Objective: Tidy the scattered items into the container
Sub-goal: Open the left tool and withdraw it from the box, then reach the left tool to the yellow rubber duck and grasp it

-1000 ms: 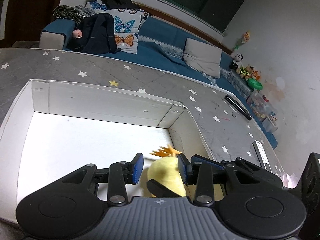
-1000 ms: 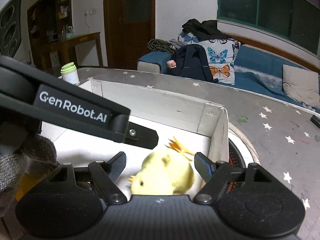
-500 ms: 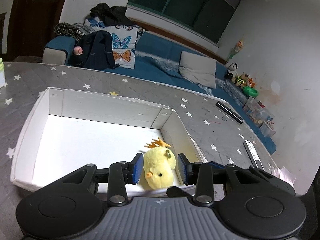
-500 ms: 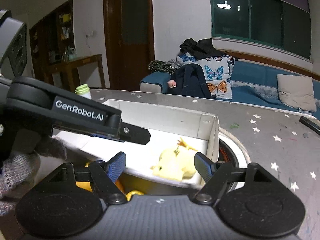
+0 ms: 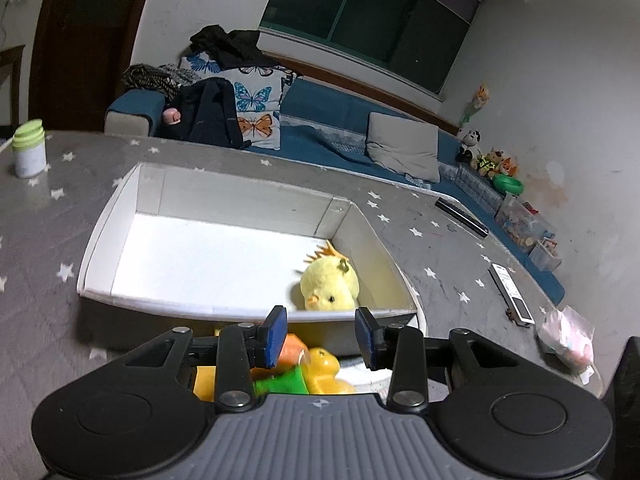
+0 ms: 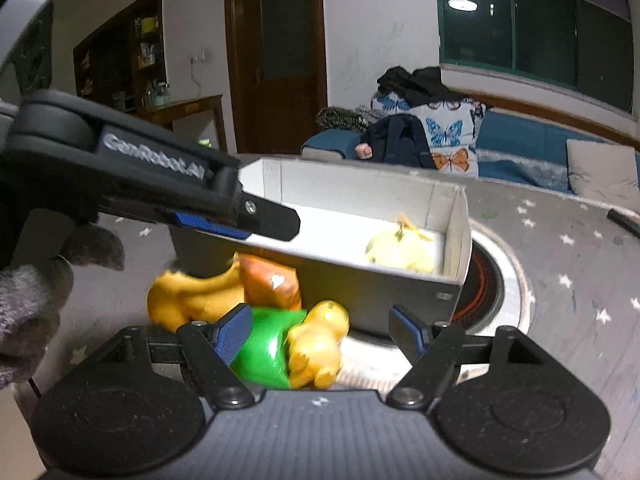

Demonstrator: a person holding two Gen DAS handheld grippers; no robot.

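A yellow plush chick (image 5: 330,286) lies in the near right corner of the white box (image 5: 120,200); it also shows in the right wrist view (image 6: 400,248) inside the box (image 6: 456,232). My left gripper (image 5: 322,336) is open and empty, raised in front of the box's near wall. My right gripper (image 6: 318,334) is open and empty above a green and yellow toy (image 6: 296,344). Yellow (image 6: 192,296) and orange (image 6: 272,284) toys lie beside it on the table before the box. The left gripper's arm (image 6: 160,176) crosses the right wrist view.
A green-lidded jar (image 5: 28,148) stands at the table's far left. A round white stove ring (image 6: 508,280) sits under the box's right end. A black remote (image 5: 462,216), a white remote (image 5: 512,294) and a pink packet (image 5: 568,334) lie at the right.
Both grippers have drawn back and up from the box. The chick stays in the box, free of the fingers. The toys in front of the box have come into view.
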